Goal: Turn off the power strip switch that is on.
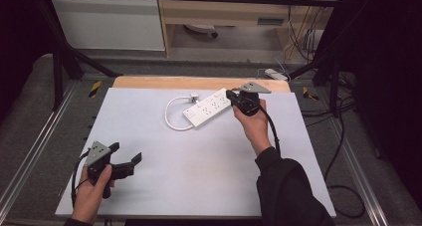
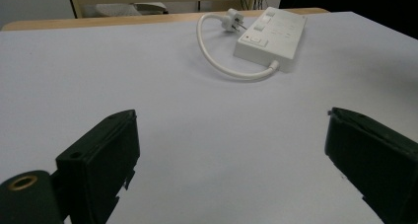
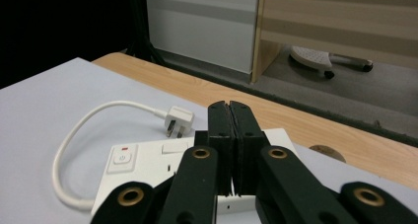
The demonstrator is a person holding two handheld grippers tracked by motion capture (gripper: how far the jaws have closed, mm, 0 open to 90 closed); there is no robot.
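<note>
A white power strip [image 1: 206,108] lies at the back middle of the white table top [image 1: 199,176], with its short cable [image 1: 171,120] looped to the left and its plug [image 1: 194,95] lying loose behind it. My right gripper [image 1: 231,94] hovers at the strip's right end. In the right gripper view its jaws are pressed together over the power strip [image 3: 143,167], with nothing visible between them; the right gripper [image 3: 230,110] points past the plug [image 3: 178,120]. My left gripper [image 1: 125,154] is open near the front left corner. The left gripper [image 2: 231,135] faces the distant power strip [image 2: 271,34].
A wooden table edge [image 1: 149,81] runs behind the white top. Beyond it are the floor, another white socket strip [image 1: 275,74], a wooden cabinet [image 1: 224,12] and a chair base [image 3: 315,58]. Black frame posts [image 1: 57,66] stand at both sides.
</note>
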